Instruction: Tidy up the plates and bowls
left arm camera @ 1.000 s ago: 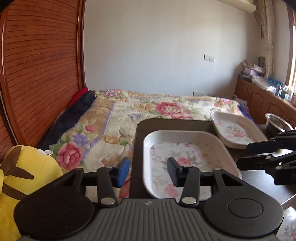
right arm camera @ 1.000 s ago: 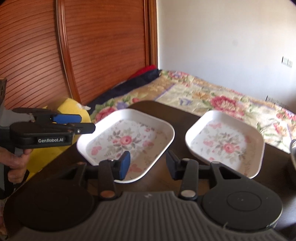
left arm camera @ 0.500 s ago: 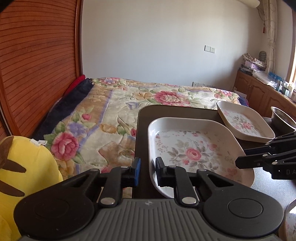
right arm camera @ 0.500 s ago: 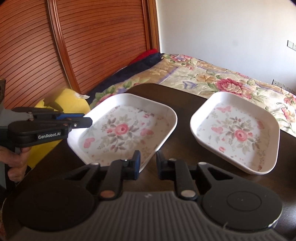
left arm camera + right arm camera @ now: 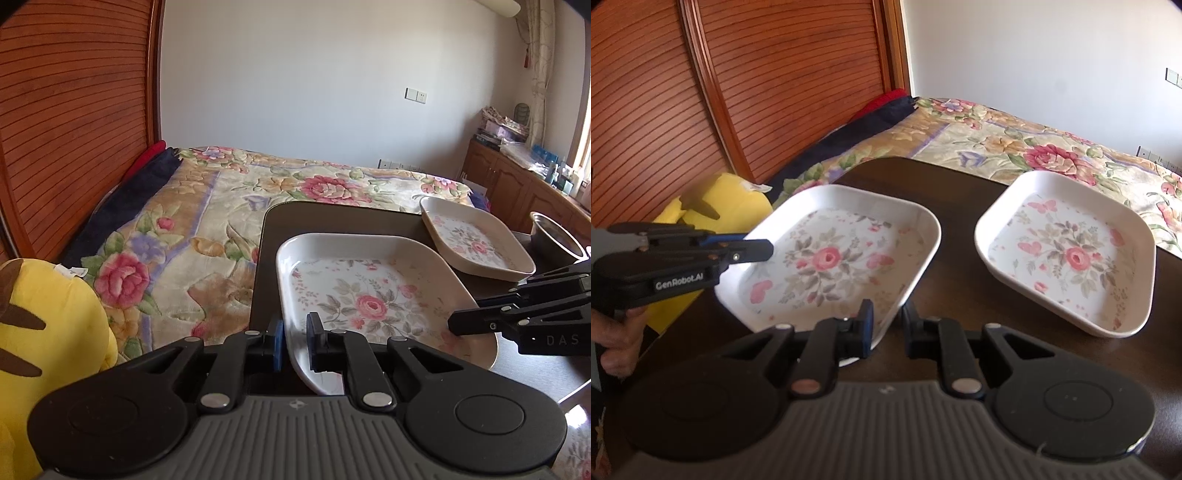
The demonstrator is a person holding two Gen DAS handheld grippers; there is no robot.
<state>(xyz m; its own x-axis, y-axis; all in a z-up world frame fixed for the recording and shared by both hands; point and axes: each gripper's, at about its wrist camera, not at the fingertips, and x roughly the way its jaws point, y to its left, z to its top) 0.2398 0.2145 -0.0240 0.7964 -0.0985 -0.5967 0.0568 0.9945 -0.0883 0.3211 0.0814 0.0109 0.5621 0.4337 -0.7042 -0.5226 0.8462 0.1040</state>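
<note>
Tabletop (image 5: 960, 258): plate (image 5: 834, 258) between both tools (image 5: 294, 341) (image 5: 886, 328).

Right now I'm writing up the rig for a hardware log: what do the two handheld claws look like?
Both are matte black plastic. Each has a ribbed grey body, two round black discs, and silver screws on the finger links. The left claw and the right claw have blue pads inside the fingertips. Seen side-on, the left one reads "GenRobot.AI" in white; the right shows "DAS". No cables or sleeve are visible.

both grippers (left (image 5: 294, 345), right (image 5: 885, 328)) nearly closed
</note>
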